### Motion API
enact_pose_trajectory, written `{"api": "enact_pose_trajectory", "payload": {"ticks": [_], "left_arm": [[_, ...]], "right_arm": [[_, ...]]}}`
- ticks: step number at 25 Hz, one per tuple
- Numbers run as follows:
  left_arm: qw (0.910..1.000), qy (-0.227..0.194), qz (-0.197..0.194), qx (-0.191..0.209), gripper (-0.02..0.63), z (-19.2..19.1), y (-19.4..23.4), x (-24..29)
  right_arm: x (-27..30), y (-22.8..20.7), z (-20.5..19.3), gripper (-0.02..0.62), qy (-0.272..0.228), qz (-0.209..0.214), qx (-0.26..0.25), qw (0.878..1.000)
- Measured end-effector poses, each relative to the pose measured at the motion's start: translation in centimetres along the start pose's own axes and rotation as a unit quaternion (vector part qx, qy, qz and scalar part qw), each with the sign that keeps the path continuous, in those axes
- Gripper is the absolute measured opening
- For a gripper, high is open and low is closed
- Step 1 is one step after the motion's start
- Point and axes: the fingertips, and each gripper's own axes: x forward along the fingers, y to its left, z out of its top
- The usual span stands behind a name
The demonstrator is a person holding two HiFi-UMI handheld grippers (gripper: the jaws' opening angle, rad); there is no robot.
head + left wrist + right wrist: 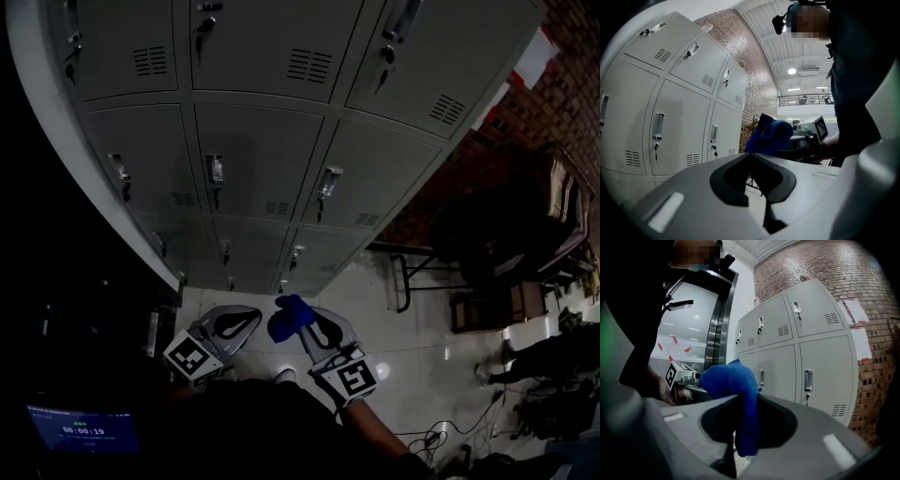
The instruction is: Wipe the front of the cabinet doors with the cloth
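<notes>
While the right tool (pixel 739 398) pinches the bunched blue cloth (pixel 727 378) short of the grey metal cabinet doors (pixel 262 155), left tool (pixel 750 156) closed and empty, a broad fold should press flat.

In the head view the cabinet (pixel 262 159) fills 12 o'clock. Before it, at 6 o'clock, the left gripper (pixel 246 321) lies just left of the right gripper (pixel 305 328). The cloth (pixel 289 317) sits between the right gripper's fingers (pixel 806 427), near the left gripper's tip. Furniture (pixel 525 225) stands on the floor (pixel 412 347) at 3 o'clock. A screen (pixel 84 433) lies at 8 o'clock.
</notes>
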Motion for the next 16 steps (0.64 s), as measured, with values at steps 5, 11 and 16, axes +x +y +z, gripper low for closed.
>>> {"api": "enact_pose_trajectory", "payload": {"ticks": [5,11,16], "left_arm": [[0.9999,0.005,0.010,0.002,0.000,0.0,-1.1,-0.2],[0.9998,0.004,0.018,-0.002,0.000,-0.4,-1.5,-0.7],[0.9997,0.013,0.018,0.002,0.002,-1.3,-1.4,-1.1]], "right_arm": [[-0.8,0.6,-0.2,0.069,0.001,0.025,0.007,1.000],[-0.8,1.5,-0.4,0.070,0.004,0.036,0.005,0.999],[-0.6,2.4,-0.7,0.071,0.011,0.043,0.006,0.999]]}}
